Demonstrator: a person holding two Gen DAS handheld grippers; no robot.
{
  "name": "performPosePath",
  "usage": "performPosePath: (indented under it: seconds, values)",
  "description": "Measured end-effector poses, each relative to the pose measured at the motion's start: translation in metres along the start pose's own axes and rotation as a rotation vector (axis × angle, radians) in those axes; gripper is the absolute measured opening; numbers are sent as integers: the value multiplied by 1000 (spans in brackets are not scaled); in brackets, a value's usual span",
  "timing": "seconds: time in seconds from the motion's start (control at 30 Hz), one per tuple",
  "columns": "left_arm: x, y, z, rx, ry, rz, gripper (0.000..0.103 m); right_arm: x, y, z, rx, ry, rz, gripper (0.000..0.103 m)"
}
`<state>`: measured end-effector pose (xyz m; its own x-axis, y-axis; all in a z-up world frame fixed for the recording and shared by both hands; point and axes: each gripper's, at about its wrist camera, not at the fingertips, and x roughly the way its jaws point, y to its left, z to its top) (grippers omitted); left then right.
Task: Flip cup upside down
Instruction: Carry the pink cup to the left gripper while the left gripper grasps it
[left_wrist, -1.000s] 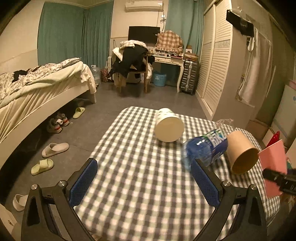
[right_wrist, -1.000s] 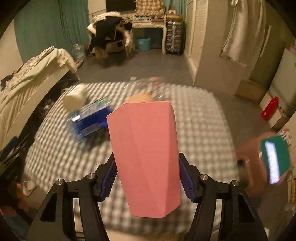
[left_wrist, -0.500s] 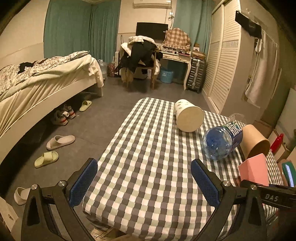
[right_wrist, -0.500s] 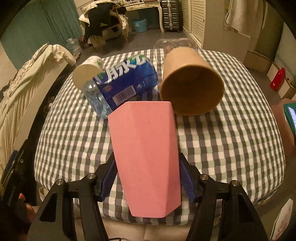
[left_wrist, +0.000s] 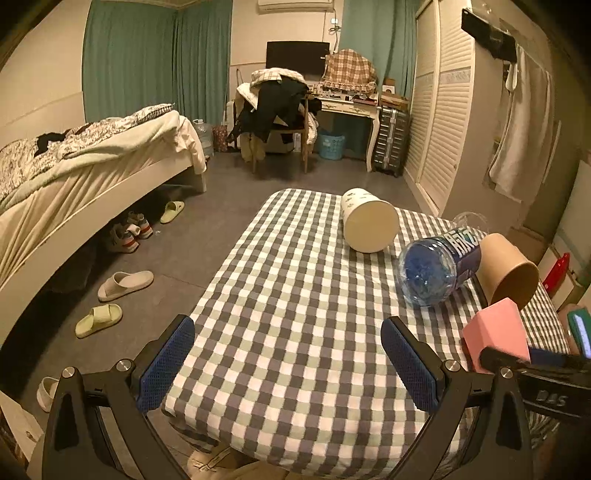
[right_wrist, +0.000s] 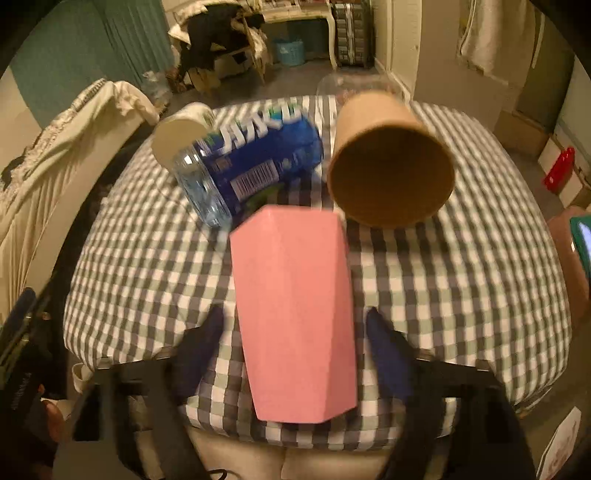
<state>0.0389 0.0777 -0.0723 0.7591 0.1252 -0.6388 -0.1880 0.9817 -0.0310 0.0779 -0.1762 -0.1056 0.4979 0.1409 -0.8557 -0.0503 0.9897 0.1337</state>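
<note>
My right gripper (right_wrist: 295, 343) stands spread, pads clear of the pink cup (right_wrist: 295, 314) on either side. The cup rests at the near right of the checked table (right_wrist: 461, 295), long axis pointing away from me. My left gripper (left_wrist: 288, 362) hangs open, farther off.
</note>
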Motion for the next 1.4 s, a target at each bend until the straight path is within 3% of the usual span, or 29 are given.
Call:
performPosePath:
  seconds: [0.3,0.63,0.93,1.4]
  values:
    - [-16,-39,1,41,-23,-6,103,-57,-25,5,-71,-204,-44,89]
    - [-35,-111,-11,78,-15,-101,103,-89,-106,-8,-36,-328,-92,91]
    - [-28,-156,-37,109,20,-152,103,-82,-156,-22,-41,-335,-166,91]
    - [6,-166,-64,95,75,-185,102,-56,-187,-35,13,-276,-175,91]
